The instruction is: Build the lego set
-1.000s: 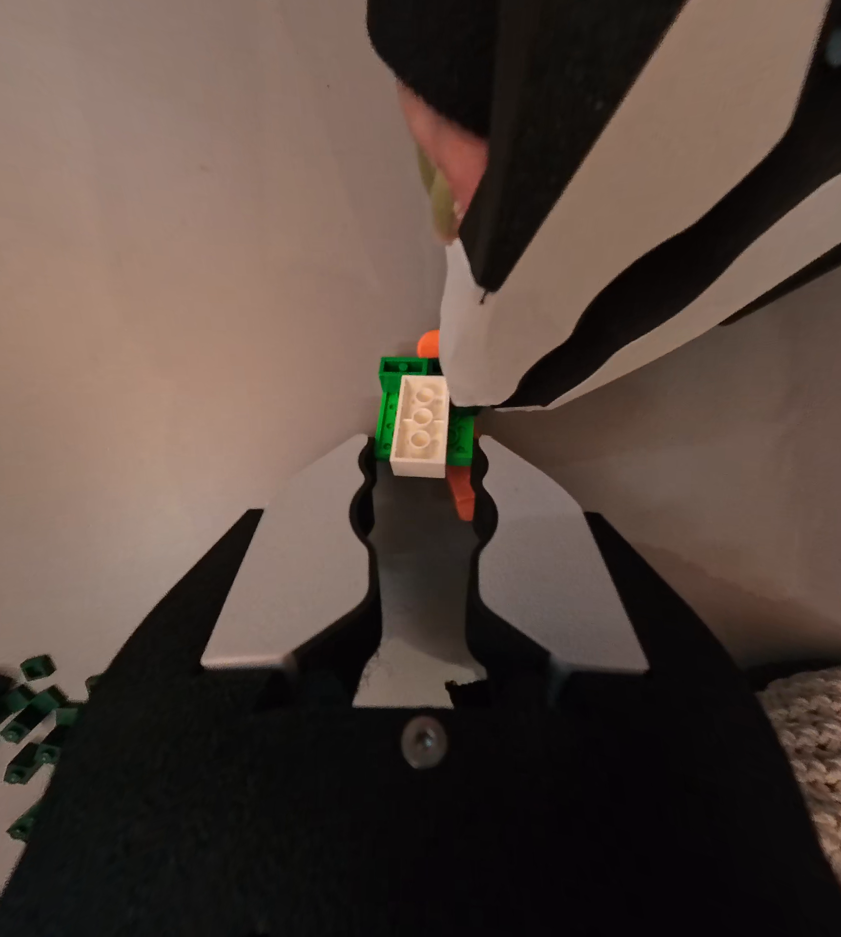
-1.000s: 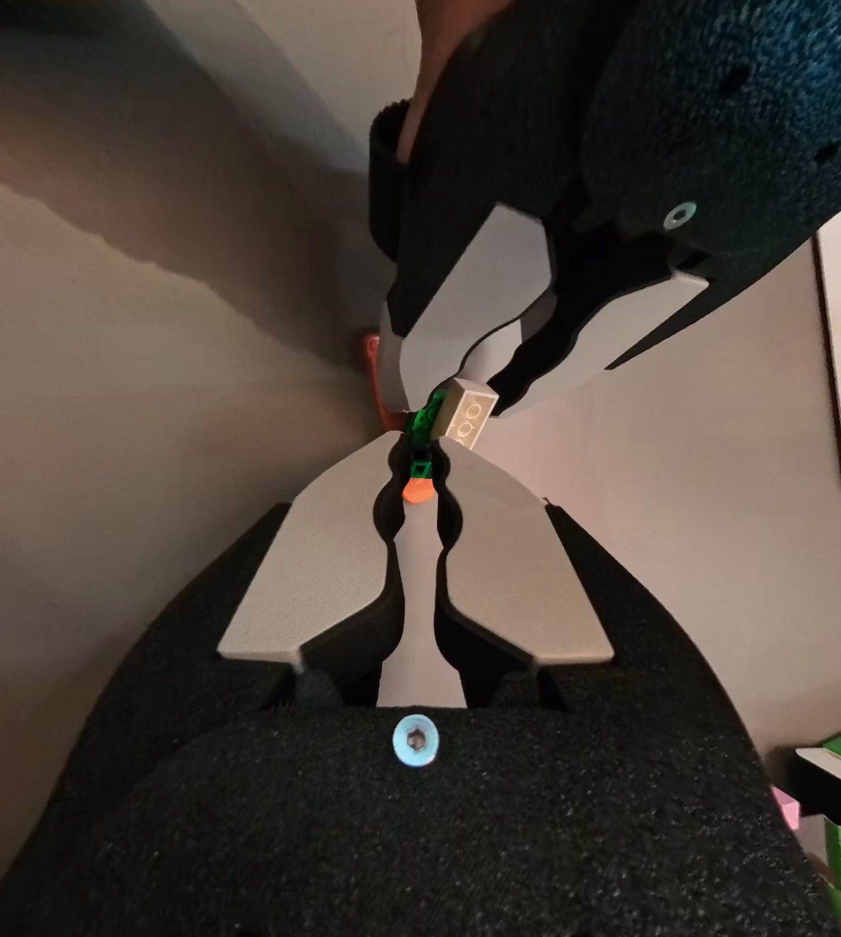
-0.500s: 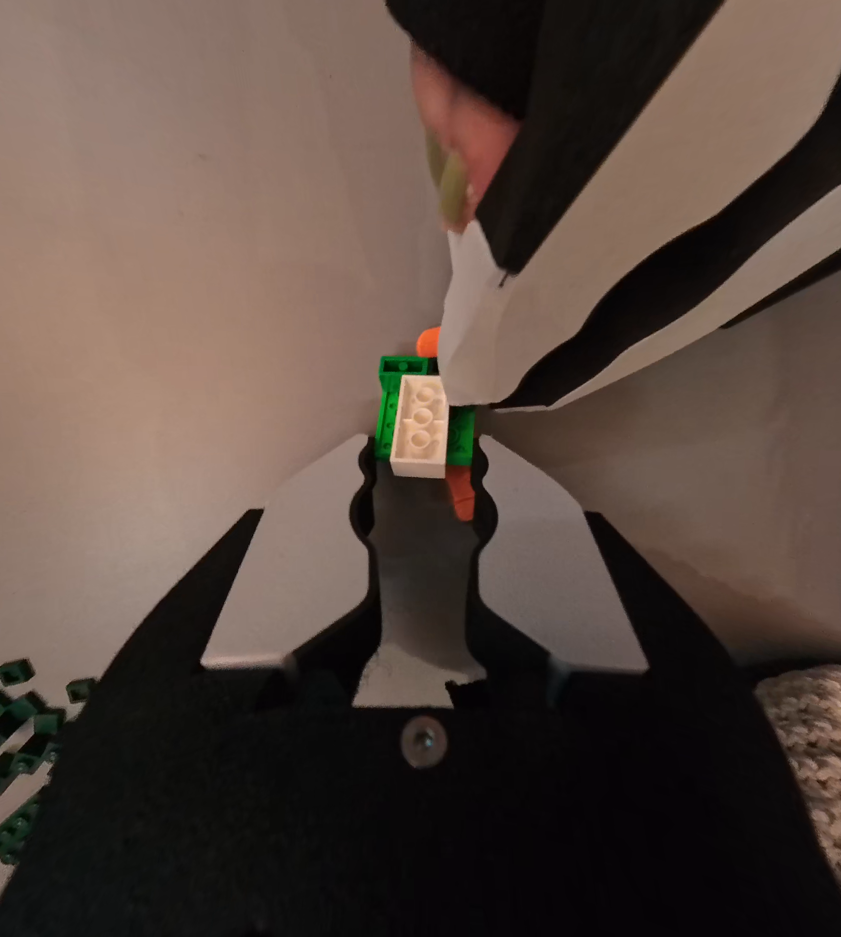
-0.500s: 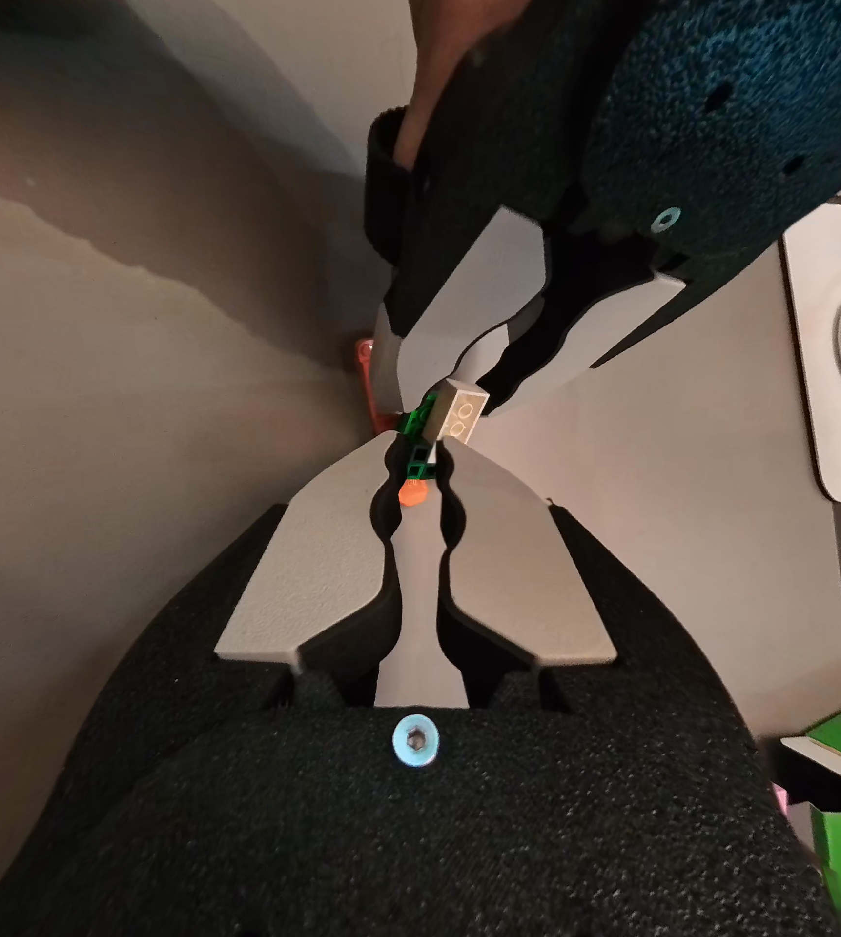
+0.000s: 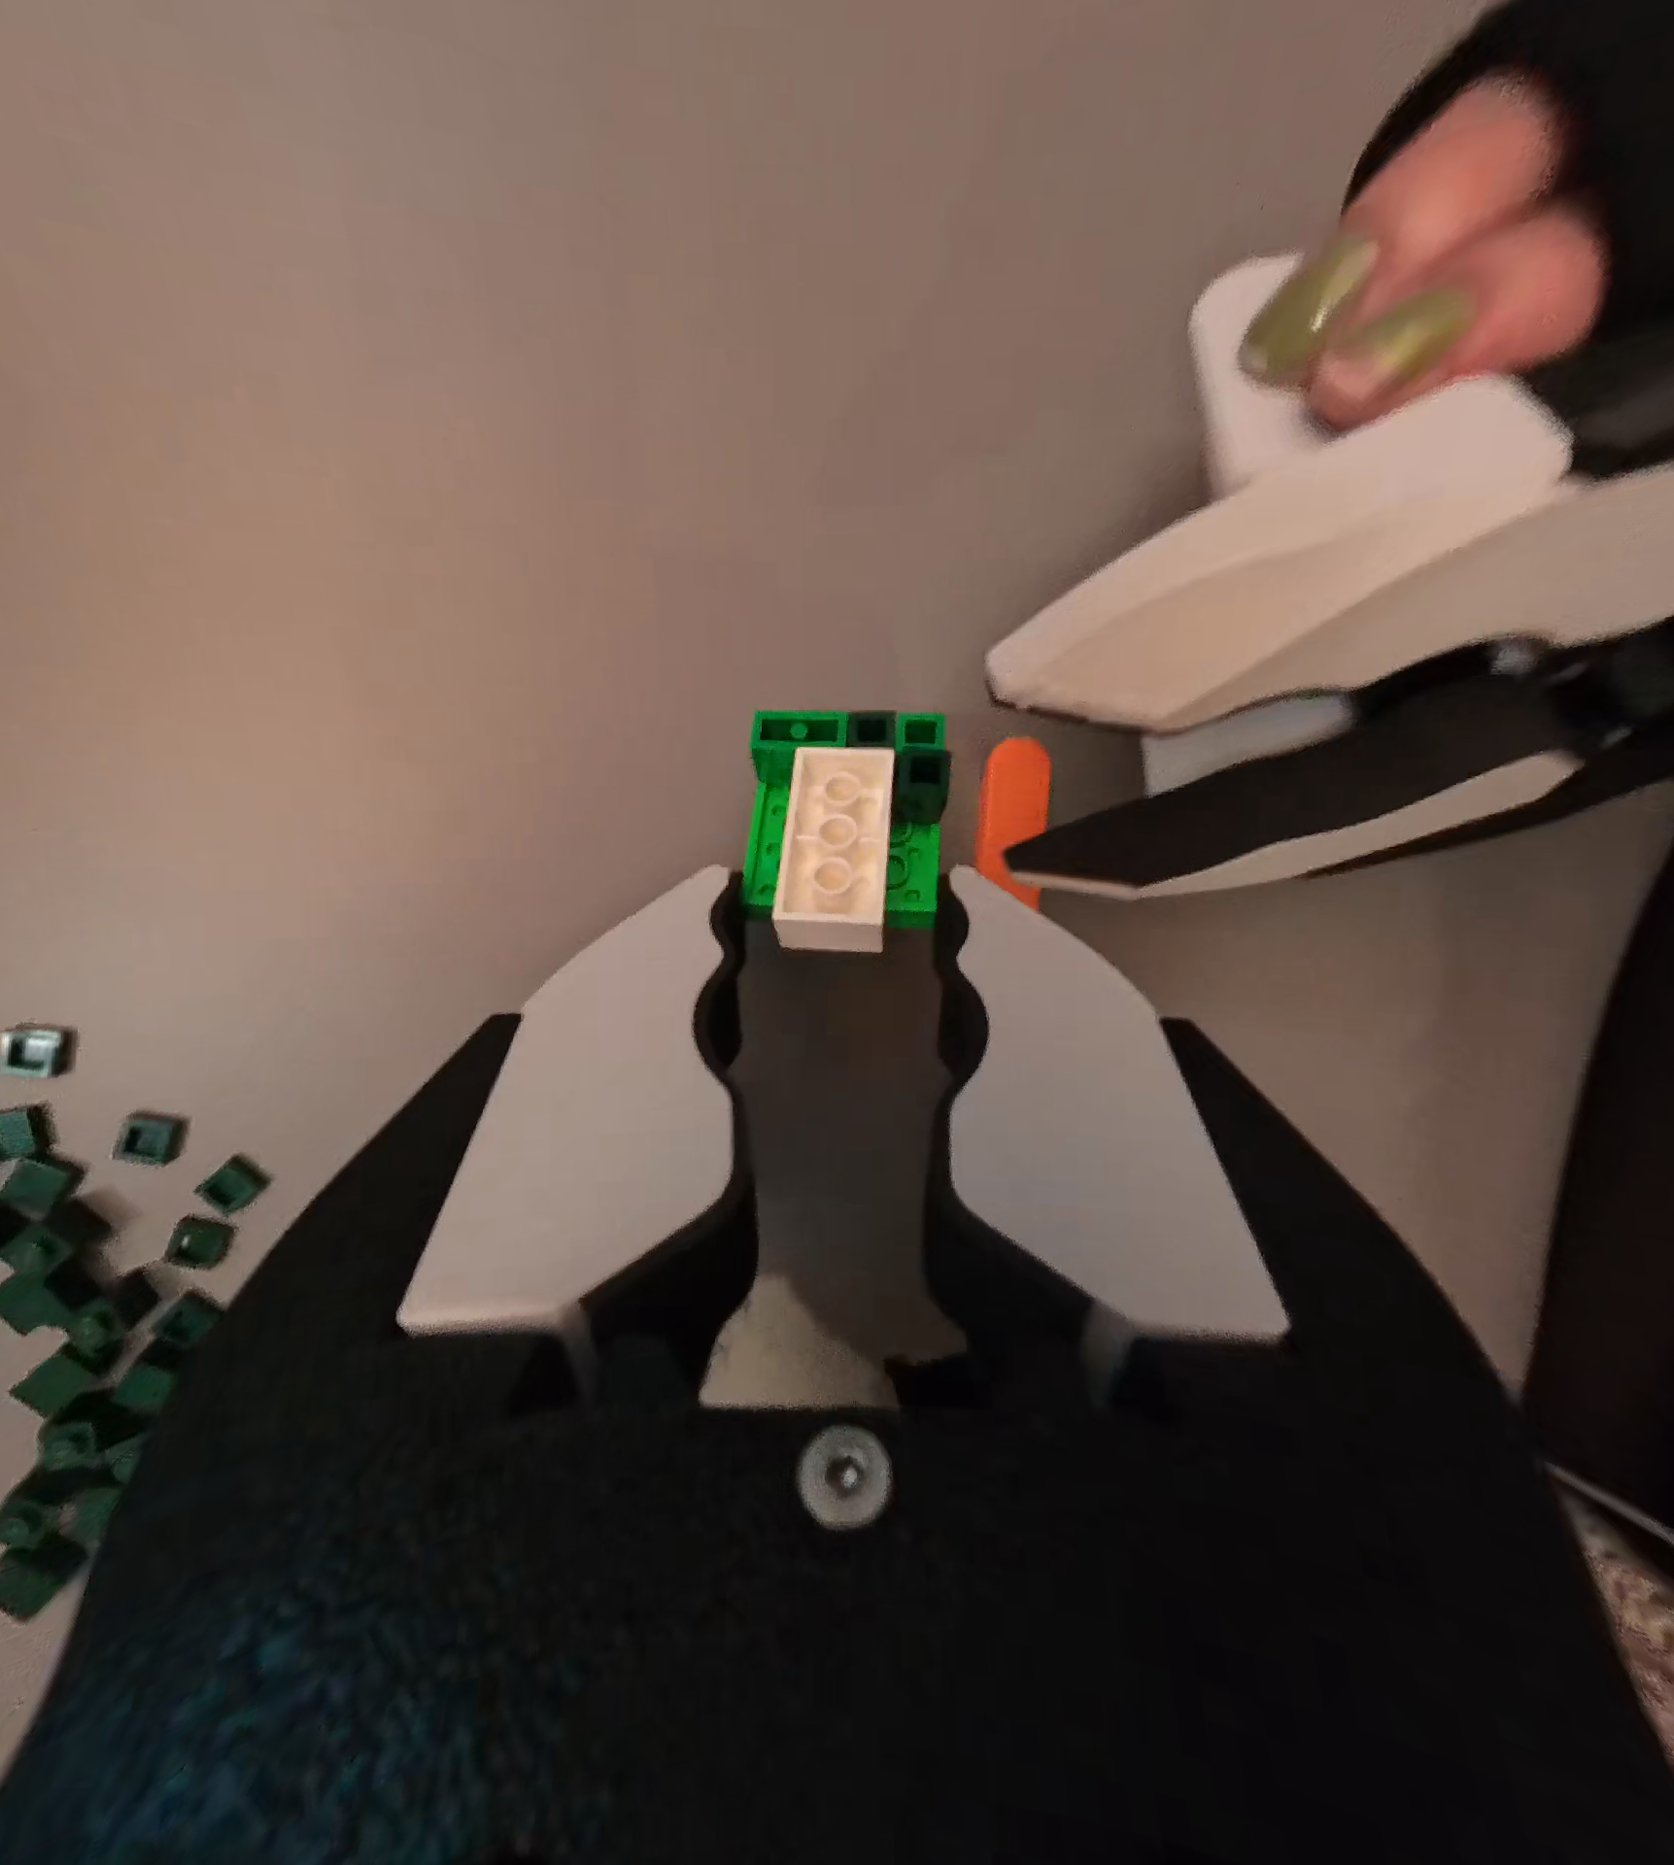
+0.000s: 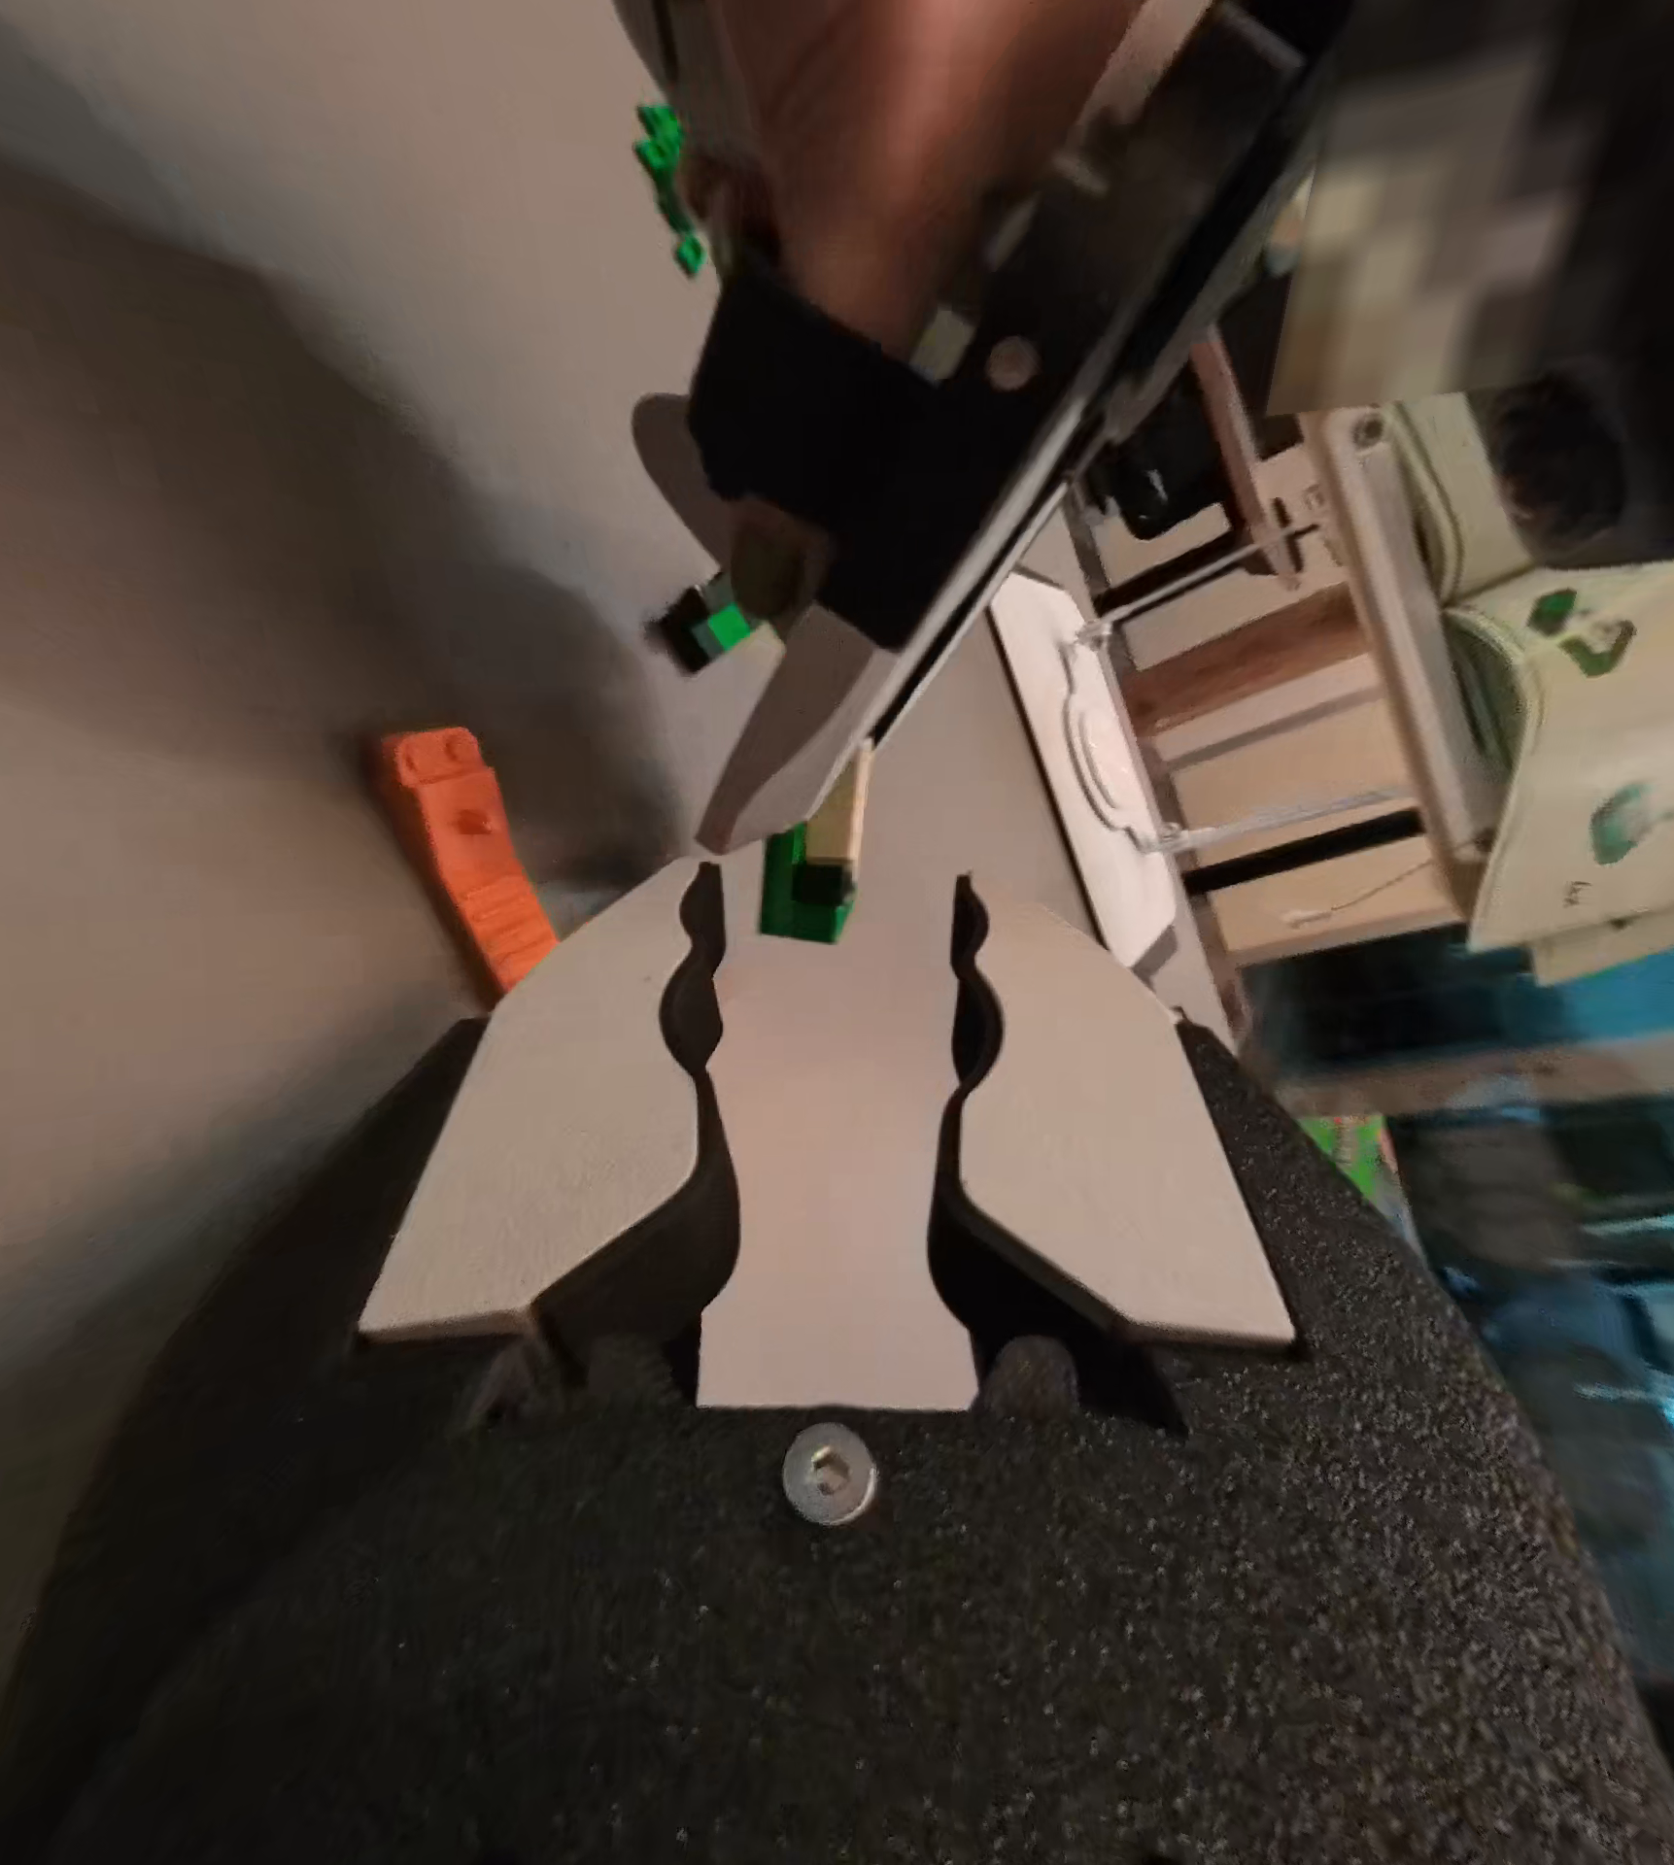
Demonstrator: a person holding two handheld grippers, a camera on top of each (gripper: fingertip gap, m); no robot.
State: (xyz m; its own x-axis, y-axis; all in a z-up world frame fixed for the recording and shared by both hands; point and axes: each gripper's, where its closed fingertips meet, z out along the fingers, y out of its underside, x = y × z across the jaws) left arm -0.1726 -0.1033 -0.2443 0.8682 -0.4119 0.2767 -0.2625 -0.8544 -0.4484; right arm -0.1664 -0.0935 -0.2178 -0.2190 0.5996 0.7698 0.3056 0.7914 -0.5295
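Note:
My left gripper [image 5: 843, 888] is shut on a small green plate assembly [image 5: 762, 838] with a white brick [image 5: 838, 838] and dark green pieces on top, held above the table. My right gripper [image 5: 1004, 762] is off to the right of it, with the jaws apart and empty. In the right wrist view my right gripper [image 6: 832, 883] is open, and the green assembly [image 6: 792, 893] with the white brick [image 6: 838, 817] sits just beyond its tips, under a left finger [image 6: 782, 747]. An orange brick separator [image 6: 464, 848] lies on the table behind.
A pile of small dark green pieces [image 5: 25, 1262] lies at the left. One loose green and black piece [image 6: 711, 631] lies farther off. A white board [image 6: 1095, 767] and shelves with boxes [image 6: 1569, 706] are at the right. Knit fabric [image 5: 1670, 1665] is at the lower right.
My right gripper has opened, let go of the assembly and pulled back to the right. My left gripper still holds the green assembly in the same place.

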